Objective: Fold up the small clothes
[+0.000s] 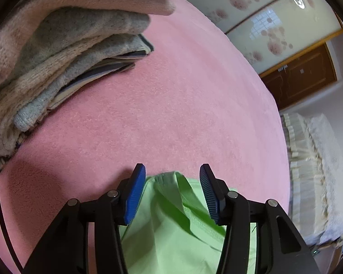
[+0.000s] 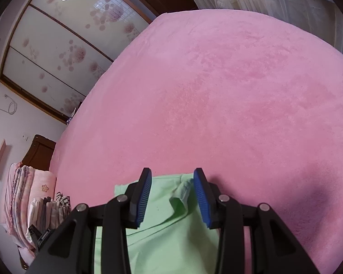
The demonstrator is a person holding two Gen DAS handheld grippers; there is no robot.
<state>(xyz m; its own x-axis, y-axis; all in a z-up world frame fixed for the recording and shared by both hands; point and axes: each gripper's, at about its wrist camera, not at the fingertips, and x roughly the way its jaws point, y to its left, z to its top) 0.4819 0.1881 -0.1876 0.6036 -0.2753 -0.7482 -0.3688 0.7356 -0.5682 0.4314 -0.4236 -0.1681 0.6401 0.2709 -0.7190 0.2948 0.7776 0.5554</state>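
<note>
the left gripper (image 1: 172,175) stands with its blue pads spread and a bunched edge of the green garment (image 1: 171,233) lying loose between them, touched by neither pad. the right gripper (image 2: 172,179) is spread likewise, a small curled corner of the green garment (image 2: 162,239) sitting in the gap, unpinched. the garment lies flat on the pink blanket (image 2: 217,91), its far edge just under both sets of fingertips and the rest running back beneath the tools

this reads as the let-go at the end of a fold: the cloth is laid down and both jaws are clear of it. the next move probably calls for backing the fingertips off the garment without dragging that edge, then taking a fresh hold on a side for the next fold, or smoothing the bunched part

beyond the garment, up and to the left in the left view, a stack of folded clothes (image 1: 57,57) rests on the blanket. most of the garment is hidden under the gripper bodies, so its kind and how many folds it has cannot be told. the hands holding the tools are out of view
</note>
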